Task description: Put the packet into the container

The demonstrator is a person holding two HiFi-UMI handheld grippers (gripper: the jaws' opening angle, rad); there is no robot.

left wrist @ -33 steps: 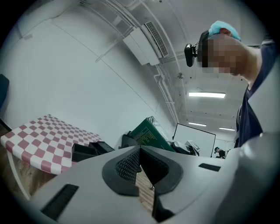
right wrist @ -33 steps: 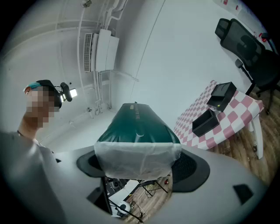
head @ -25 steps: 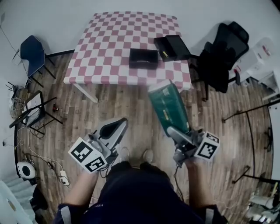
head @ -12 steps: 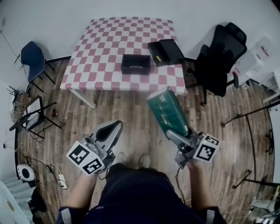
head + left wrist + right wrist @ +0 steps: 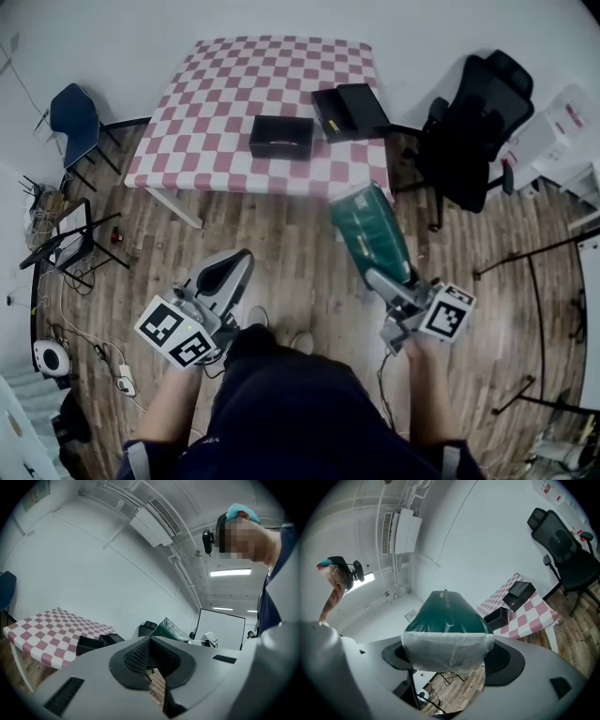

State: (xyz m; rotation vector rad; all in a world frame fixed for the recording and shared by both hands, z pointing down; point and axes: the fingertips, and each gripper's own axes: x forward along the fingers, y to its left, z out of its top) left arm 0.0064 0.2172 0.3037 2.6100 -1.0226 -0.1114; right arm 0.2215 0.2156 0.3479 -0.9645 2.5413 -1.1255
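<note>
Since half a second ago the right tool has carried the packet slightly to the right, and the left tool has drifted a little to the left; the packet is held as before.

Both forearms reach forward from the person's body over the wooden floor, elbows tucked in. The right hand holds its tool angled up and to the left, its marker cube turned outward. That tool is clamped on the packet's white sealed end, and the green body sticks out past the jaws, tilted toward the worktop. The packet hangs in the air just short of the worktop's near edge, well apart from the black container, which sits near that edge. A second black box lies just right of the container.

The left hand holds its tool lower, pointing up and to the right. Its jaws are pressed together with nothing between them.

A black office chair stands right of the worktop and a blue chair to its left.
</note>
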